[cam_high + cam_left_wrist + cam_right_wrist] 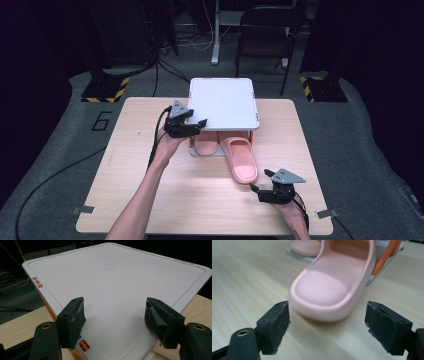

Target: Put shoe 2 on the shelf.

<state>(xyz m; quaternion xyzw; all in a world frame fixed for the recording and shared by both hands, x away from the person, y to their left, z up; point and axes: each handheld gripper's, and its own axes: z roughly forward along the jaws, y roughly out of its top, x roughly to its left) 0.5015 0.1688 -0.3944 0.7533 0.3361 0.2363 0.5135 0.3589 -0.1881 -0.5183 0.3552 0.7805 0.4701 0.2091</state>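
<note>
Right gripper (261, 190) sits low at the table's 5 o'clock corner, jaws spread wide and empty, lined up on the heel end of the pink moulded-foam slipper (241, 159). In the right gripper view that slipper (334, 282) lies dead ahead, its rounded heel just past the pads (275, 325) and between them, not touched yet.

Slipper position: heel out on the light wooden table (150, 200), toe end tucked under the white flat-topped two-tier rack (222, 102). Second pink slipper (205, 146) lies fully on the lower shelf at the first one's 9 o'clock.

Step in hand, my read: seating the half-out slipper on the lower shelf next to its mate. Next move calls for pushing forward toward 12 o'clock until the heel is between the pads, closing on it, then sliding it in straight, clear of the orange rack post (384, 257) on its right side.

Left gripper (200, 125) hovers at the rack's 7 o'clock corner, jaws apart, nothing in them. In the left gripper view the white top panel (117, 285) spreads out under and beyond both pads (75, 320); can't tell from that angle whether they touch the surface. Probably bracing the rack.

Pose: left forearm runs up from 6 o'clock, wrist bent in toward the rack. Right hand is low near the table edge, gripper pointing about 11 o'clock at the heel.
</note>
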